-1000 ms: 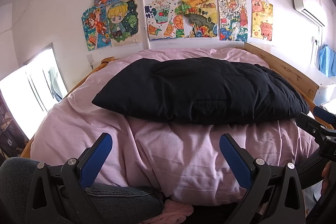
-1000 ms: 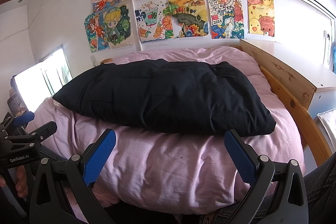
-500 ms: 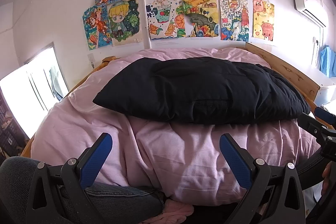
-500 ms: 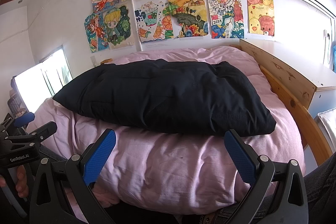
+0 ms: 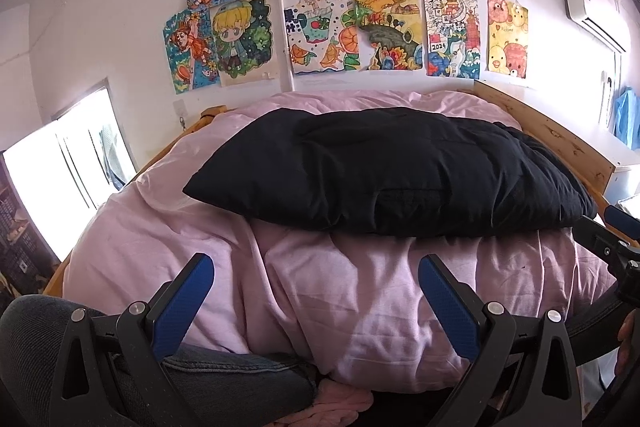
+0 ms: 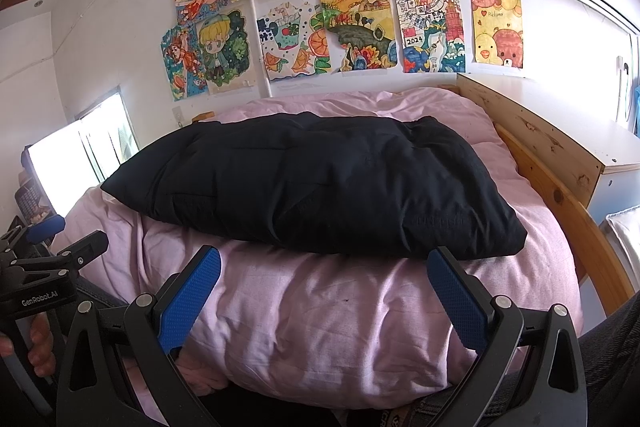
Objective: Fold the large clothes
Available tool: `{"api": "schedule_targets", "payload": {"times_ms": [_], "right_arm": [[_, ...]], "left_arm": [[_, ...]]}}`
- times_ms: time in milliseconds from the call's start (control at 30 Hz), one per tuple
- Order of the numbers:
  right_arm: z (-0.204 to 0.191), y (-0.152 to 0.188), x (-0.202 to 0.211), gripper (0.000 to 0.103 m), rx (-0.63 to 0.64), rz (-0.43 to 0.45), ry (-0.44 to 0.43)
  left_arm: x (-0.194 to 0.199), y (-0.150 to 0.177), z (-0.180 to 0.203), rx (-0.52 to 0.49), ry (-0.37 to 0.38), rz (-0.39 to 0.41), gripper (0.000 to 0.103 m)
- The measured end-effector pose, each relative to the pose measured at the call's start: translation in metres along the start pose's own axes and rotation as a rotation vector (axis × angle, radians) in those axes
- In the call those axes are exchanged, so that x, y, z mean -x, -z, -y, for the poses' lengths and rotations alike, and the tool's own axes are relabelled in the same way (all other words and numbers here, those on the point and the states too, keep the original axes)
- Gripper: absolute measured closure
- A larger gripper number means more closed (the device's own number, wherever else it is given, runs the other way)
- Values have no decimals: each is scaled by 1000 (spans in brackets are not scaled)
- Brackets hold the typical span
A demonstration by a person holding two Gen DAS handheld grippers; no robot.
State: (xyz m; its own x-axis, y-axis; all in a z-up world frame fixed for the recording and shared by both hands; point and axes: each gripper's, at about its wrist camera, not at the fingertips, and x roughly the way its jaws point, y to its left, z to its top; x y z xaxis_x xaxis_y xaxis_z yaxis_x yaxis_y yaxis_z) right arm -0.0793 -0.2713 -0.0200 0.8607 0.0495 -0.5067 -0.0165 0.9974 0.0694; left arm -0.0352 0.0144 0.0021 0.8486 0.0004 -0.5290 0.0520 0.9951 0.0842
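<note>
Left hand-held gripper (image 5: 316, 289) sits low at six o'clock of its own view, blue pads (image 5: 182, 305) spread wide apart, nothing between them; right hand-held gripper (image 6: 324, 285) the same, jaws apart and empty, its right pad tip just short of the garment's near edge.

Out from there, pink duvet (image 5: 360, 291) bulges between the pads; on top of it, at twelve o'clock from both grippers, lies the black padded garment (image 5: 392, 171), a bulky dark slab stretched from nine toward three o'clock across the bed (image 6: 560, 195); it looks already doubled over, though I cannot tell how many layers.

Risks from here, as I judge it: the fill is puffy and slick, so a shallow pinch may catch only the outer shell and the fold could spring back; a deep bite could snatch duvet along with coat, dragging bedding into the fold; the soft mound beneath may let the bundle slide toward the wooden rail at three o'clock.

Views differ: the left camera catches the person's denim knee (image 5: 120, 367) at seven o'clock and the right gripper's tip at three o'clock, plus the garment's rumpled right end; the right camera shows the left gripper's body and a hand (image 6: 38, 343) on its handle at eight o'clock, and the white cabinet (image 6: 600, 147) beyond the rail.
</note>
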Motion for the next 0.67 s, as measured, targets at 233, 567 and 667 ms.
{"api": "schedule_targets", "payload": {"times_ms": [233,567,667], "right_arm": [[-1,1,0,1,-1,-1,1],[-1,1,0,1,-2,-1,1],[-1,1,0,1,-3,-1,2]], "left_arm": [[0,1,1,0,-2,-1,0],[-1,2,1,-2,-2,-4,0],[-3,4,1,-3,0,-8,0]]}}
